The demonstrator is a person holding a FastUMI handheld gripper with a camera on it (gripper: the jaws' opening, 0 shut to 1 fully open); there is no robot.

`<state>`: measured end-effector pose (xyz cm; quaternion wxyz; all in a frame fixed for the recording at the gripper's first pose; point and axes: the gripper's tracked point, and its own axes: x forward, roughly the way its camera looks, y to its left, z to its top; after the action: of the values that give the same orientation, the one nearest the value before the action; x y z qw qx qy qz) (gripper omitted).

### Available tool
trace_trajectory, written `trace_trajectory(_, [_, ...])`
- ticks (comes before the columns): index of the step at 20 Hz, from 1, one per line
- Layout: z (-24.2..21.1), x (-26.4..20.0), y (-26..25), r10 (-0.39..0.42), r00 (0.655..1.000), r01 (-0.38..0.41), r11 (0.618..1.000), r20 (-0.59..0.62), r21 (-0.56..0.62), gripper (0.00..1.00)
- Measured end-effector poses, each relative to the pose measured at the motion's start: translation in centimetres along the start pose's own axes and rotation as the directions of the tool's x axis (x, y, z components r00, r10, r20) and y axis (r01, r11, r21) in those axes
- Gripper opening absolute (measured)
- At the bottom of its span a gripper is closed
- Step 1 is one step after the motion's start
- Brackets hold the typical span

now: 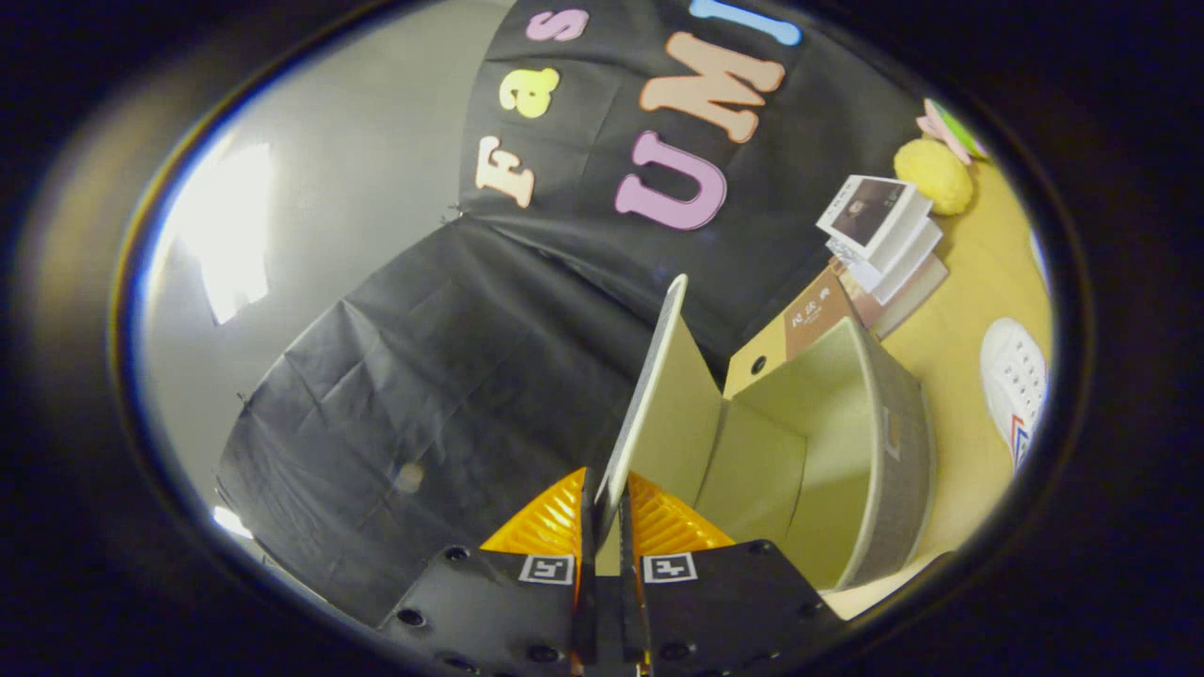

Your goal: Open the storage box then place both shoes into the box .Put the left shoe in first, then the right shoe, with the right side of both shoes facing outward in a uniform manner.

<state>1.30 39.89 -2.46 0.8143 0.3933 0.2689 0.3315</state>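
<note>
The hand-held gripper [607, 522] sits nearest, its two fingers drawn close together and pinching the thin edge of the storage box's lid [658, 395], one finger on either face of the panel. The lid rises from between the fingers as a pale, flat flap seen nearly edge-on, lifted away from the box's opening. Just beyond the fingers and to their right lies the storage box [847, 442] itself, open, with a pale greenish interior in plain sight and a grey outer wall curving along its far side; a brown end panel with a small round hole shows at its back. The box rests on a yellowish surface [969, 310]. Further out on that surface, well apart from the box, lies a white shoe [1014, 381] with a perforated toe and a small red and blue mark on its side; it is outside the box. Further on still, a stack of books [884, 240] lies near the box's brown end, and beside the stack sits a yellow rounded object [933, 176]. Behind everything hangs the booth's black cloth wall [451, 367].
</note>
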Motion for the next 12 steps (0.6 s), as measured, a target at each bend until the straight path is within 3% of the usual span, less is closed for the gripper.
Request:
trace_trajectory(4, [-2.6,3.4,3.0,0.038,0.998,-0.038,0.999,-0.055,0.009,0.13])
trace_trajectory(12, [-6.6,9.5,5.5,0.044,0.99,-0.041,0.999,-0.134,0.027,0.14])
